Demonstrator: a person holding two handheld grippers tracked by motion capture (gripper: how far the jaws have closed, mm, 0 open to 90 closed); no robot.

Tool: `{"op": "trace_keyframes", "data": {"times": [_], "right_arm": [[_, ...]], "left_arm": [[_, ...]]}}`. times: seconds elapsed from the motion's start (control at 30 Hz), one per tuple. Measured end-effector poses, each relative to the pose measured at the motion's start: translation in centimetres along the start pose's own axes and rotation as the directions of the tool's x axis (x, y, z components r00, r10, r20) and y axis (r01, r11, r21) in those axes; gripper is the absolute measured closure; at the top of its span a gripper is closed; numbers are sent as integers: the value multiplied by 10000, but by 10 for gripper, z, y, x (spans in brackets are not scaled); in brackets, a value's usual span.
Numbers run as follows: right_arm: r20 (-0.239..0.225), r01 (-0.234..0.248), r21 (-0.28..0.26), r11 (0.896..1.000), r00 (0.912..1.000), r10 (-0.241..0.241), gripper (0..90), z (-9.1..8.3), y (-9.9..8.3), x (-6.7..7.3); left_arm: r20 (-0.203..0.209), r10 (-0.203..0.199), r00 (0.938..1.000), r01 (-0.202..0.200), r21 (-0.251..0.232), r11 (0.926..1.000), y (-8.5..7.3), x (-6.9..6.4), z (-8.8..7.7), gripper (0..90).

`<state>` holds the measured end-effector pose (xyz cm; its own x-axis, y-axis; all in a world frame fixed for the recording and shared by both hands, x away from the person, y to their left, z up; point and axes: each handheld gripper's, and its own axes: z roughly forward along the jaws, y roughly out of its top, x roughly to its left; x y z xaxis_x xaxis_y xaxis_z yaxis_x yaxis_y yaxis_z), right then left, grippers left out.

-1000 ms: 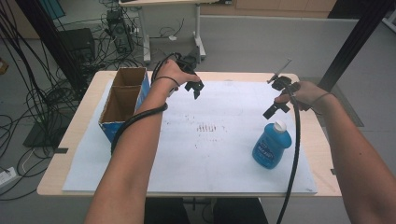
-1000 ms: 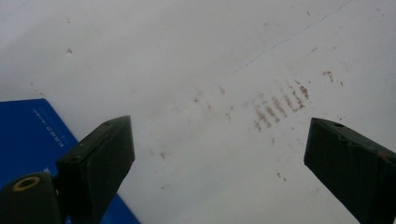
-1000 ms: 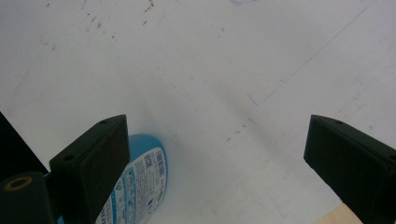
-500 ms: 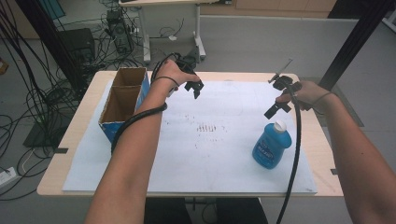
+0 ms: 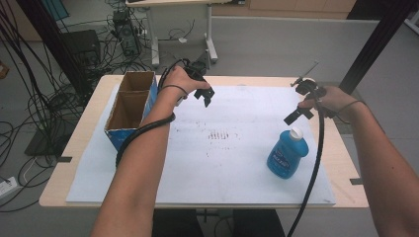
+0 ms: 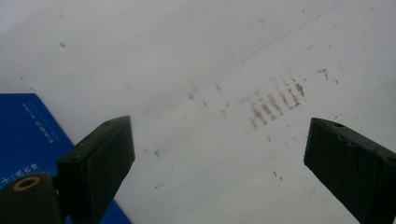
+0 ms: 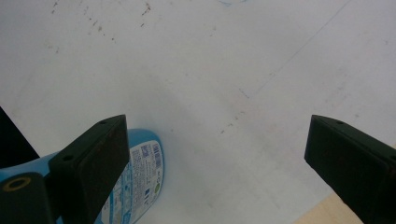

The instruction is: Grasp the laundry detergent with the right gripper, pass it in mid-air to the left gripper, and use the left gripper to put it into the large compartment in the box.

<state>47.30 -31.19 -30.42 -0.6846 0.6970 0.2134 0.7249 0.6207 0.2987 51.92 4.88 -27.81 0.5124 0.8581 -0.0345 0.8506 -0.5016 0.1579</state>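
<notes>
Two grippers hover with jaws apart and empty: the left gripper beside the cardboard box, the right gripper just above the blue bottle standing on the table's white sheet. Its label print is too small to read. Nothing has shifted since the earlier frames.

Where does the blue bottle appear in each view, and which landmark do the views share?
High view: blue bottle stands lower right on the white sheet.
Left gripper view: not in it.
Right gripper view: bottom left, behind the left jaw.
Shared landmark: brown smudge marks.
</notes>
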Motion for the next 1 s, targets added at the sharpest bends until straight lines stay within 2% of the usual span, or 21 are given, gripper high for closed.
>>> {"op": "trace_keyframes", "data": {"times": [0.37,0.73,0.9,0.93,1.0], "right_arm": [[367,-98,59,9999,9993,95,65,-10,-18,-5],[538,-100,-22,9999,9985,101,64,-18,-28,-5],[553,-106,-24,9999,9984,108,64,-18,-33,-5],[384,-161,-55,9999,9991,163,64,-18,-36,-6],[407,-156,-90,9998,9990,160,64,-18,-38,-5]], "left_arm": [[201,96,9998,-97,42,9999,-7,-7,3,90],[233,94,9997,-92,-112,9999,-19,-7,0,90],[280,33,9996,-28,-204,9998,-26,-5,1,90],[304,12,9995,-6,-215,9998,-28,-4,2,91],[182,56,9998,-53,-183,9998,-31,-3,4,91]]}}
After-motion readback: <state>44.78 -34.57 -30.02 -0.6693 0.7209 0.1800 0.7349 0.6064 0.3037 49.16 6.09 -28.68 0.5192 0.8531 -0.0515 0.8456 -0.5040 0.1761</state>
